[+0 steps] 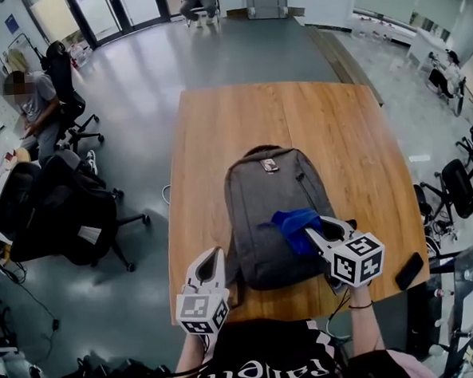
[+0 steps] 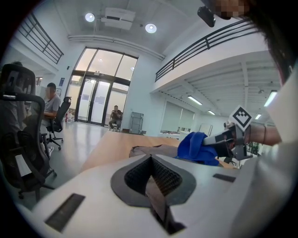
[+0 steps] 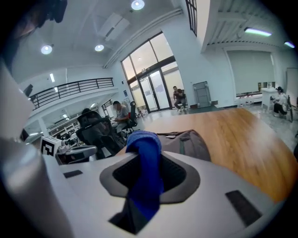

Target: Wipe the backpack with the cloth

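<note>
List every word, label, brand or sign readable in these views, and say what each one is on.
"alett": my best reading of white letters on the person's black shirt, upside down and cut off.
Badge on the grey backpack: too small to read.
Blue wall sign: too blurred.
Left gripper and right gripper: their cubes carry square patterns only, no words.
Blue cloth: no print seen.

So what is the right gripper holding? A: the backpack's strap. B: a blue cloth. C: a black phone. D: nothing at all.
B: the right gripper view shows the jaws of the right gripper shut on the blue cloth, and the head view shows it just over the grey backpack.
</note>
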Demonstrator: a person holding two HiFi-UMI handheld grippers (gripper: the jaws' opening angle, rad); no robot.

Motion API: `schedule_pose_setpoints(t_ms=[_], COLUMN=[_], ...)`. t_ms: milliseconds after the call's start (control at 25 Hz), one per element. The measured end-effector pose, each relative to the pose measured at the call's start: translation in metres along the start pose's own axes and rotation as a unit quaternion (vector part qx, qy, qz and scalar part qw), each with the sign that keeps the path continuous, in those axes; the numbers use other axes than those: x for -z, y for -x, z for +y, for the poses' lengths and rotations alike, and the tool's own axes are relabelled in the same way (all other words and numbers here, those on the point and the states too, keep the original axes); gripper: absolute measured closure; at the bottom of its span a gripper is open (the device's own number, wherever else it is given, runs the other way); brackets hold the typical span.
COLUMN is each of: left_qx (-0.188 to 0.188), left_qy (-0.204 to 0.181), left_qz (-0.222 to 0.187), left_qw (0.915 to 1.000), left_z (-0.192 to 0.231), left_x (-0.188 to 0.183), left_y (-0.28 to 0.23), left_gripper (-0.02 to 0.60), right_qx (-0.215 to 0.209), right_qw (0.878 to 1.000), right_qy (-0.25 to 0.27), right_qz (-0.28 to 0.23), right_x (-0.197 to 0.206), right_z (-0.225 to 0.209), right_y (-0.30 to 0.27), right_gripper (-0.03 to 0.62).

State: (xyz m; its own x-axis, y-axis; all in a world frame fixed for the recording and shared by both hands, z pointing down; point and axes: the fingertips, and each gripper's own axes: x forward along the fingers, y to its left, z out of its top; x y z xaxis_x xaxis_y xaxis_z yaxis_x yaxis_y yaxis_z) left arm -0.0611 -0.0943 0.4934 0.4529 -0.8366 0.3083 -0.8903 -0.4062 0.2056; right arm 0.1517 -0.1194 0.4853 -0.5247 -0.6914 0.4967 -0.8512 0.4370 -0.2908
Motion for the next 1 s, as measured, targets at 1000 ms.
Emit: schedule_pose_setpoints(t_ms=[1000], left_qx=[-0.007], left_qy=[0.003], left_qz=[0.009], left_qw=[0.9999], left_z=[0.005], left_x=[0.008], left_y=[-0.007], left_gripper=[0.583], right_qx=[0.053], right_qw=[0.997], right_qy=[0.017], right_qz=[-0.057], right_x=[-0.051], right_z=[-0.037], right_y=[0.025], right_gripper=[0.477])
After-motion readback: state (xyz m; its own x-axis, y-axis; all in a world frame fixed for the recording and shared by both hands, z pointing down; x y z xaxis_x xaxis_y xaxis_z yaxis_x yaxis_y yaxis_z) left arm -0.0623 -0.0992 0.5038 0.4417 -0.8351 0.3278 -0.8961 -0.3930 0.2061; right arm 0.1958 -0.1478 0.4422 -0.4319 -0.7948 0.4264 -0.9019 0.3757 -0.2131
